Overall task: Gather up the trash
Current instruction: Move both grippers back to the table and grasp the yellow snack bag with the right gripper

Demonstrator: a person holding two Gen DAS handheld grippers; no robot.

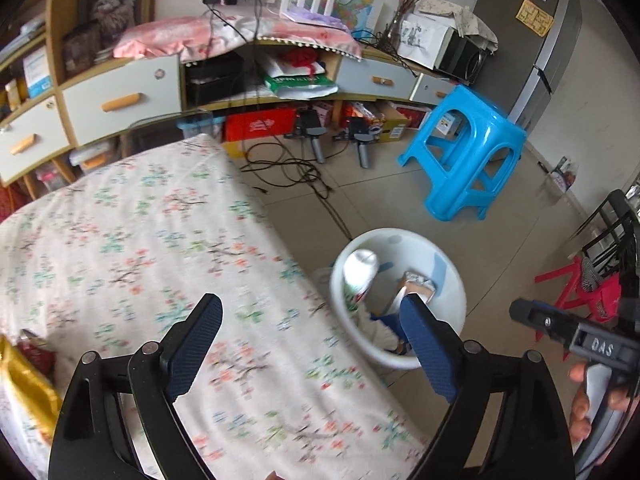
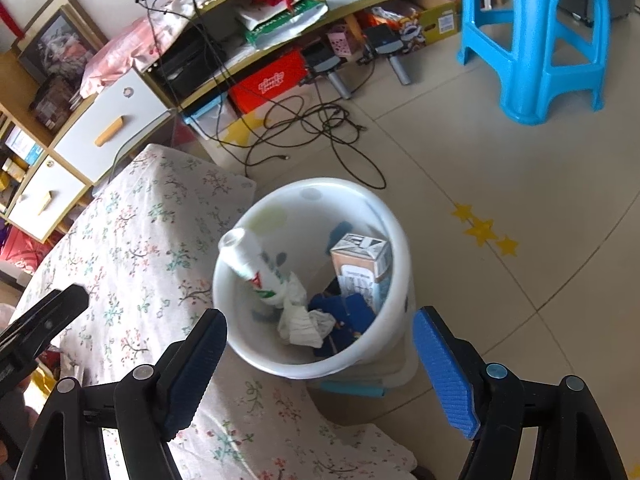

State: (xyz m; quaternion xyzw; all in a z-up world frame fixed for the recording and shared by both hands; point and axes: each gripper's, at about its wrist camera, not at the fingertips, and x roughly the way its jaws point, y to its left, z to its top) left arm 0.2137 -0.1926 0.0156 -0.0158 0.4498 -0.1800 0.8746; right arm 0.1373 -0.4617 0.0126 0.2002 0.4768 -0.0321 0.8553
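Observation:
A white trash bin point(image 2: 394, 240) stands on the floor beside the table; it also shows in the left wrist view point(image 1: 452, 280). Inside lie a white bottle point(image 2: 256, 264), a carton point(image 2: 362, 266), crumpled tissue point(image 2: 304, 322) and dark blue scraps point(image 2: 344, 314). My right gripper point(image 2: 320, 356) is open and empty above the bin's near rim. My left gripper point(image 1: 312, 344) is open and empty over the floral tablecloth point(image 1: 140, 248), near the table's right edge. A gold wrapper point(image 1: 24, 392) and a red wrapper point(image 1: 34, 350) lie on the table at the far left.
A blue plastic stool point(image 1: 468, 156) stands on the tiled floor beyond the bin. Black cables point(image 2: 320, 128) trail on the floor before a cabinet with drawers point(image 1: 120, 100). A red stool point(image 1: 576, 284) is at the right. The right gripper's body point(image 1: 580, 336) shows at the right edge.

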